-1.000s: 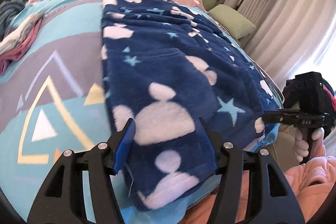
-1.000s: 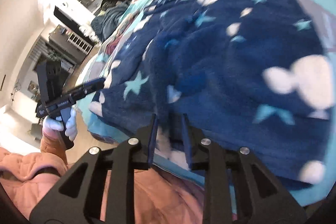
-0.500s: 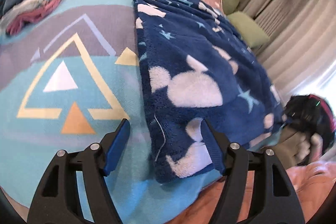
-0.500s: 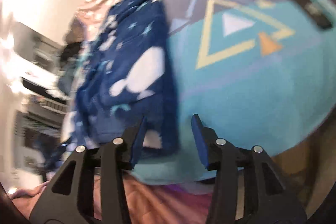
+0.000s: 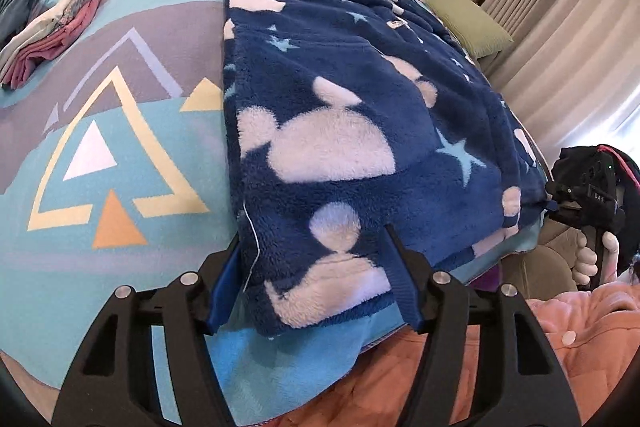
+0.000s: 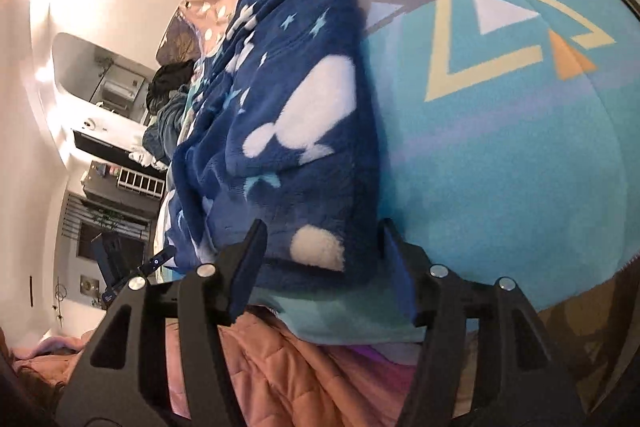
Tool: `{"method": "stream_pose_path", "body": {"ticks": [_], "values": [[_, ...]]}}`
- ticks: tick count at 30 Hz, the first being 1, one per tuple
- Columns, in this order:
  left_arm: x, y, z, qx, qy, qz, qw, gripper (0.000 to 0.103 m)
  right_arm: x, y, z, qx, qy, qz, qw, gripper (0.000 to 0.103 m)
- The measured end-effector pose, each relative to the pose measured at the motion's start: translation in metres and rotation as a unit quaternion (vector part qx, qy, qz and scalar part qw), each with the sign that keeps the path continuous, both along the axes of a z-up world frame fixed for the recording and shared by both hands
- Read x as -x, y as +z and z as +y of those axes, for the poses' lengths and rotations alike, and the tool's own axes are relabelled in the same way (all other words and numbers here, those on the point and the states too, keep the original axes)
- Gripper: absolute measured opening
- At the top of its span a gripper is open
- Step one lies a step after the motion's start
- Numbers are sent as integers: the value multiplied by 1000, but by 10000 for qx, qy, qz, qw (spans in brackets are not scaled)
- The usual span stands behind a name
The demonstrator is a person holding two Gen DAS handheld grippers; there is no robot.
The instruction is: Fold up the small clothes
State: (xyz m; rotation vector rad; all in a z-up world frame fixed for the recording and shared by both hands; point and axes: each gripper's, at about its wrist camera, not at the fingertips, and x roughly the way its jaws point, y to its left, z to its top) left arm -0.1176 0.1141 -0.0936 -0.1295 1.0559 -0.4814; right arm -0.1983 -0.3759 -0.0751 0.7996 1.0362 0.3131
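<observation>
I have both grippers at the near hem of the navy fleece garment, which lies flat along the bed, stretching away from me over the turquoise patterned blanket. My left gripper is released, its blue pads spread wide with the garment's near corner sitting between them, not yet pinched. My right gripper is also released, jaws apart, straddling another part of that near hem.

The main risk I judge is the pinch itself: the fleece is thick and lies directly on the blanket, so closing low could catch the blanket along with the hem and drag it into the fold. Closing too shallow could grab only the plush top layer, and the lower layer would slide out as I lift. The hem also hangs close to the bed edge, just ahead of the pink quilted fabric, so an uneven lift between the two grippers could pull the garment off skewed.
</observation>
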Motion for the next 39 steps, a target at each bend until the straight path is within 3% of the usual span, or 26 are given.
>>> {"method": "stream_pose_path", "body": {"ticks": [11,15,20,24,30,32,33,34,35,37,39], "values": [[-10,-3,-7,-68,-22,-114,9999,65,-25,5,9,300,159,117,9994,59],[-10,-3,-5,7,-53,-118,9999,65,-26,8,13,572,193,112,9981,44],[-6,-3,-7,-41,-109,-157,9998,65,-26,7,12,408,195,109,9989,31],[1,-4,-1,199,-182,-41,9996,65,-24,7,15,484,191,82,9986,33],[3,-8,7,538,-104,81,9985,65,-26,5,17,298,193,-6,9994,48],[2,-9,7,557,-142,65,9983,65,-28,7,20,429,188,-69,9989,36],[1,-9,7,626,-127,40,9979,64,-28,8,20,431,160,-95,9989,20],[0,-9,10,727,-40,53,9973,51,-28,9,18,300,101,-147,9994,18],[-2,-9,14,825,113,95,9965,30,-27,10,16,219,52,-214,9995,17],[-5,-6,23,1087,310,152,9935,21,-25,19,11,67,-30,-434,9990,16],[-5,2,26,1177,349,-13,9924,19,-25,28,9,-45,-39,-584,9983,16]]}}
